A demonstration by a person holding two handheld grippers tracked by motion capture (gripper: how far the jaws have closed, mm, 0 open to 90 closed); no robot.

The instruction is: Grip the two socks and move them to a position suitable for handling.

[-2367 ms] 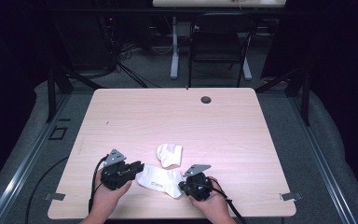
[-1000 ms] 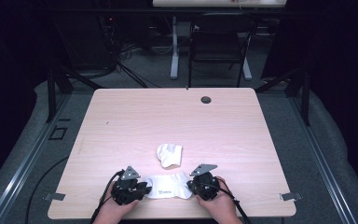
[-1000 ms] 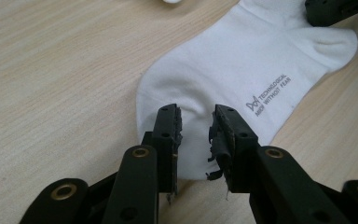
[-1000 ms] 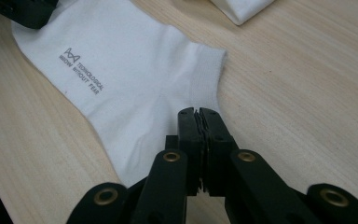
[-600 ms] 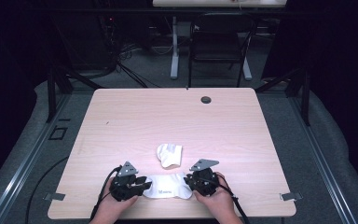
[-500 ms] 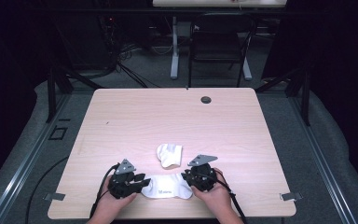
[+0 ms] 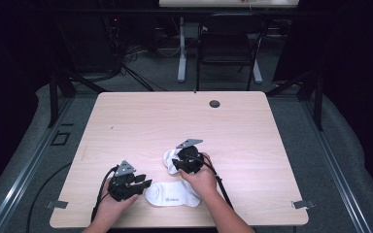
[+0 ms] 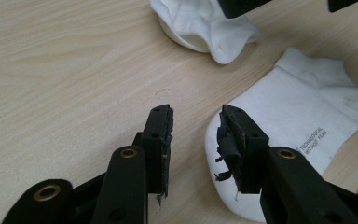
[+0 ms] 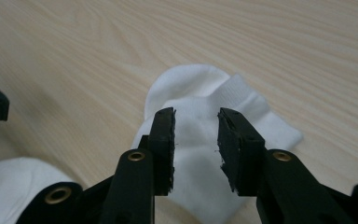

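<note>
- Where the pale wood counter (image 7: pixel 141 121) nears its front edge: flat white sock (image 7: pixel 172 194), laid out smooth, small grey print on it, lying between the two hands.
- Second sock (image 7: pixel 170 158), crumpled, just behind the flat one and a little toward the counter's middle.
- Left tongs (image 7: pixel 143 184) at the flat sock's left end, jaws parted with a narrow gap, nothing between them; from the left gripper view, one jaw over bare wood, the other over the sock's rounded end (image 8: pixel 279 126). Cannot tell if the pad touches the cloth.
- Right tongs (image 7: pixel 175 165) over the crumpled sock, jaws likewise parted, gap narrow, empty; from the right gripper view, white cloth (image 9: pixel 200 116) directly beyond and beneath both jaws.
- Worn, frayed pad lining on the left tongs' jaws.
- Left hand (image 7: pixel 109 206) and right hand (image 7: pixel 201 179) entering from the near edge, black cables trailing back.
- Small dark round hole (image 7: pixel 214 103) near the counter's far edge, well apart from the socks.
- Dark chair (image 7: pixel 228 48) and desk legs on the floor beyond.
</note>
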